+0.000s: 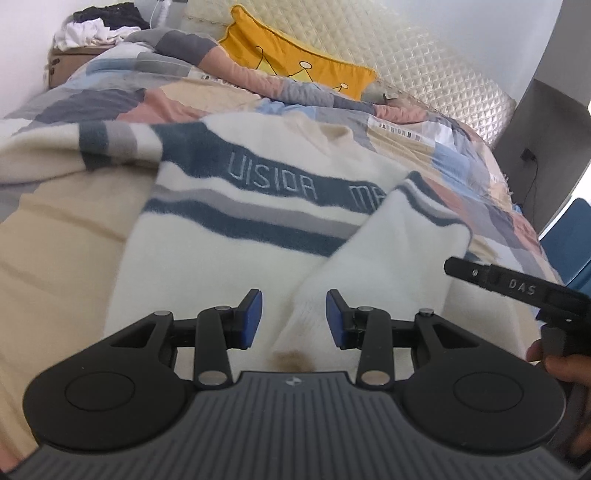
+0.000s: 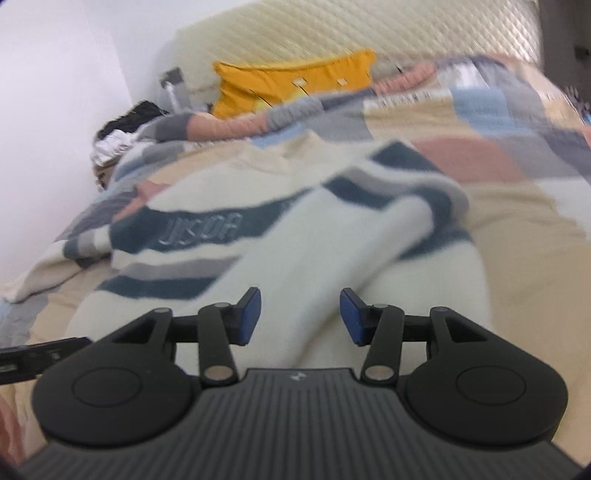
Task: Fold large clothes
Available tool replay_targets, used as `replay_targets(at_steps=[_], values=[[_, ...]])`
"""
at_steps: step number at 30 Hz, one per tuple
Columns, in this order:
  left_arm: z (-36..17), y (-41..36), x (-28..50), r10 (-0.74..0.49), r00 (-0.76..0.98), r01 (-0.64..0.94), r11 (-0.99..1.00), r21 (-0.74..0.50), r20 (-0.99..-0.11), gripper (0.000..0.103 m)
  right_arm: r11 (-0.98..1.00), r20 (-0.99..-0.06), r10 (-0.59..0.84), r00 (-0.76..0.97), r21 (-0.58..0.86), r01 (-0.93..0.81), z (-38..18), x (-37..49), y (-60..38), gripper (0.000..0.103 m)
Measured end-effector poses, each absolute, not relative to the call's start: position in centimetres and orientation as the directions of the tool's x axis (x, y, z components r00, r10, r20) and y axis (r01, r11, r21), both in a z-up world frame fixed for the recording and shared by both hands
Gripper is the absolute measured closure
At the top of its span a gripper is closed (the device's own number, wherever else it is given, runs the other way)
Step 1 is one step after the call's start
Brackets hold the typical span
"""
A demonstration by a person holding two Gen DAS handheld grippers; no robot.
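A cream sweater [image 1: 236, 206] with dark teal and grey stripes and stitched lettering lies front up on the bed. One sleeve [image 1: 388, 251] is folded slantwise across its chest, with the cuff near my left gripper [image 1: 294, 318]. That gripper is open, its blue pads [image 1: 255, 314] apart on either side of the cuff and not pressing it. The other sleeve [image 1: 48, 147] stretches out to the left. In the right wrist view, which is blurred, my right gripper [image 2: 301, 317] hovers open over the same folded sleeve [image 2: 314, 251] of the sweater [image 2: 177, 236], holding nothing.
A patchwork bedcover [image 1: 110, 99] covers the bed. A yellow cushion [image 1: 291, 59] leans on the quilted headboard [image 1: 424, 66]. Clothes [image 1: 96, 29] are piled on a box at the far left. A blue chair [image 1: 572, 240] stands at the right. A hand [image 1: 565, 369] holds the right tool [image 1: 517, 286].
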State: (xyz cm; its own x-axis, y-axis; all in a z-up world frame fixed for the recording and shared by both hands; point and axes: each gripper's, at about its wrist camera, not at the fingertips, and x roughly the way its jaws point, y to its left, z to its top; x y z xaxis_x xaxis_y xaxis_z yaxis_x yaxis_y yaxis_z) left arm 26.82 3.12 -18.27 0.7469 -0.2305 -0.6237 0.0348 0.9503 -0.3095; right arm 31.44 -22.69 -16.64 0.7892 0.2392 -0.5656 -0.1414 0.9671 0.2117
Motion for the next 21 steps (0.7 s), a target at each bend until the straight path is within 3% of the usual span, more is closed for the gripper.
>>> replay_targets(at_steps=[9, 14, 21], values=[[-20.2, 1.7, 28.4, -0.228, 0.708, 0.062, 0.963, -0.263, -0.668, 0.06, 0.949, -0.587, 0.316, 0.745, 0.203, -0.242, -18.2, 33.3, -20.1, 0.054], [-21.8, 1.4, 29.2, -0.186, 0.686, 0.027, 0.973, -0.231, -0.703, 0.06, 0.955, -0.631, 0.293, 0.718, 0.168, -0.243, -20.8, 34.1, -19.6, 0.056], [-21.5, 1.2, 28.9, -0.143, 0.696, -0.018, 0.976, -0.216, -0.704, 0.06, 0.95, -0.624, 0.313, 0.716, 0.206, -0.235, -21.4, 34.2, -20.0, 0.055]])
